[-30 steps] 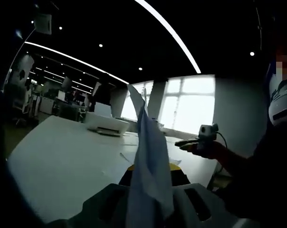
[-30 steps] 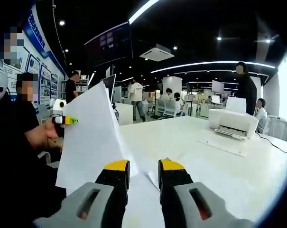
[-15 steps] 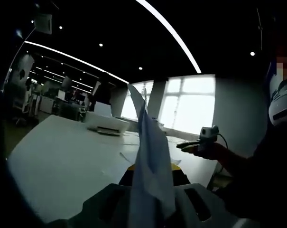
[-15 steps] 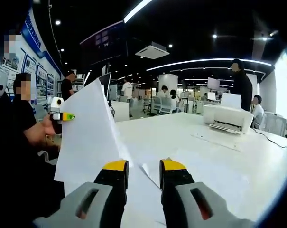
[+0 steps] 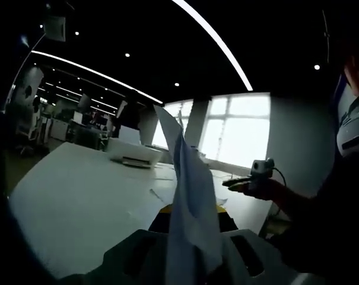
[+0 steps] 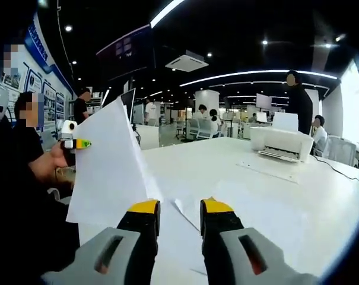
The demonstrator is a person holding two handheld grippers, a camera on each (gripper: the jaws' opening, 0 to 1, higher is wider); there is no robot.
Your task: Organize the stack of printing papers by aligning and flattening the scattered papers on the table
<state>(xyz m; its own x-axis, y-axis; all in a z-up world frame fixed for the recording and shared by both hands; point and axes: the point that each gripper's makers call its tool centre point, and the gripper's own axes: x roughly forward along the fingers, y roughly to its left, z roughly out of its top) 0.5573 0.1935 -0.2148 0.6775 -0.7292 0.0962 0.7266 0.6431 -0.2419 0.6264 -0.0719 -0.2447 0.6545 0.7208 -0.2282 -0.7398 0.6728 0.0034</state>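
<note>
Paper first: a white sheet [image 5: 188,208] stands on edge, rising out of the left gripper [image 5: 191,261], whose jaws are clamped tight on its lower part. In the right gripper view the same sheet [image 6: 111,169] shows broadside, tilted up off the bench [image 6: 286,202], with the left gripper [image 6: 75,143] at its far left edge, yellow and green at the tip, gripped by a person's hand [image 6: 45,166]. More papers [image 6: 185,237] lie flat and loose on the white bench just beyond the right gripper [image 6: 174,211]; one pointed corner sits between its yellow-tipped jaws, which stand apart with nothing in them.

From the left gripper view, the right gripper [image 5: 250,181] hangs off to the right above the bench edge, held in a hand [image 5: 268,190], well apart from the raised sheet. Scattered sheets [image 5: 161,190] lie flat on the bench [image 5: 78,202] behind it.

Further out, a white printer [image 6: 281,142] sits on the bench at the far right of the right gripper view, with one flat sheet [image 6: 268,171] before it. A person in dark clothes [image 6: 301,104] stands behind the printer. Wall panels [image 6: 40,95] at the left carry blue graphics and writing, too small to read. Long ceiling light strips [image 5: 215,44] and bright windows [image 5: 238,139] close off the left gripper view.
</note>
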